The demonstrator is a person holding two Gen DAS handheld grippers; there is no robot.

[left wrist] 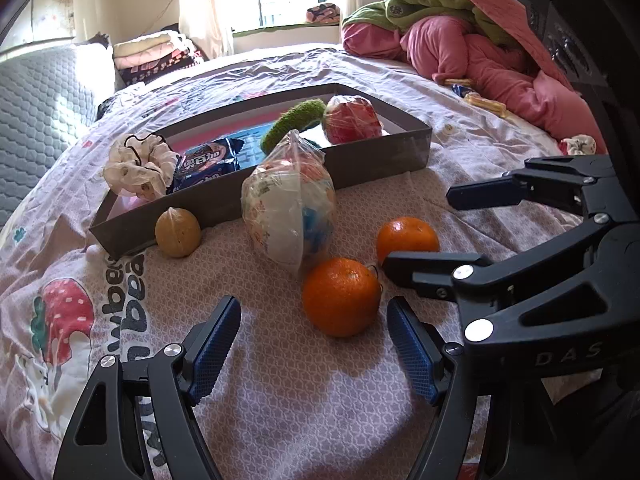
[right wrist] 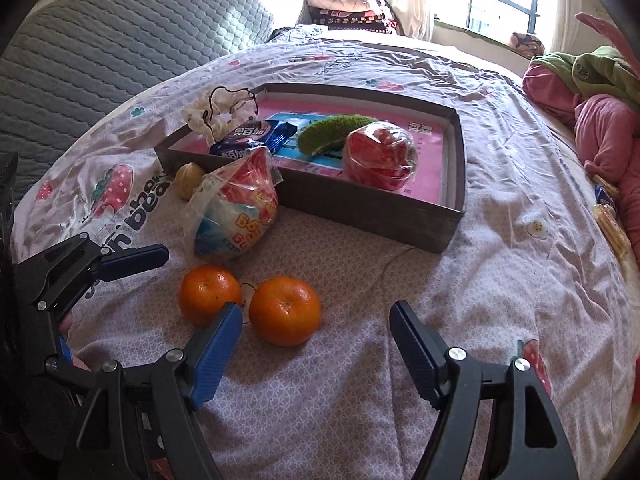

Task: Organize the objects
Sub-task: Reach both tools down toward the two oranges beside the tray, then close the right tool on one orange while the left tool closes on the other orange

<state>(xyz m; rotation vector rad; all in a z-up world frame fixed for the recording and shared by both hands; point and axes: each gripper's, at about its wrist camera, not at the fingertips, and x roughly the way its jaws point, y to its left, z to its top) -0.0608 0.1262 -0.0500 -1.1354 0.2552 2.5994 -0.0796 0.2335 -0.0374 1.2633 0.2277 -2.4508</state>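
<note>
Two oranges lie on the bedsheet in front of a shallow grey box (left wrist: pixel 376 160) (right wrist: pixel 360 208). My left gripper (left wrist: pixel 313 312) is open, low over the sheet, and the nearer orange (left wrist: pixel 340 296) (right wrist: pixel 208 294) sits just ahead of its right fingertip. My right gripper (right wrist: pixel 316 314) (left wrist: pixel 420 232) is open too, and the other orange (right wrist: pixel 285 311) (left wrist: pixel 406 240) lies just ahead of its left pad. Neither gripper touches anything. A bagged snack cup (left wrist: pixel 288 204) (right wrist: pixel 236 208) leans on the box front beside a small tan round fruit (left wrist: pixel 178 232) (right wrist: pixel 189 180).
The box holds a white scrunchie (left wrist: pixel 136 168), a blue biscuit packet (left wrist: pixel 208 164), a green fuzzy band (left wrist: pixel 292 124) and a red wrapped bundle (left wrist: pixel 352 120). Pink and green bedding (left wrist: pixel 460 48) is heaped at the far right. A grey padded headboard (right wrist: pixel 140 28) stands left.
</note>
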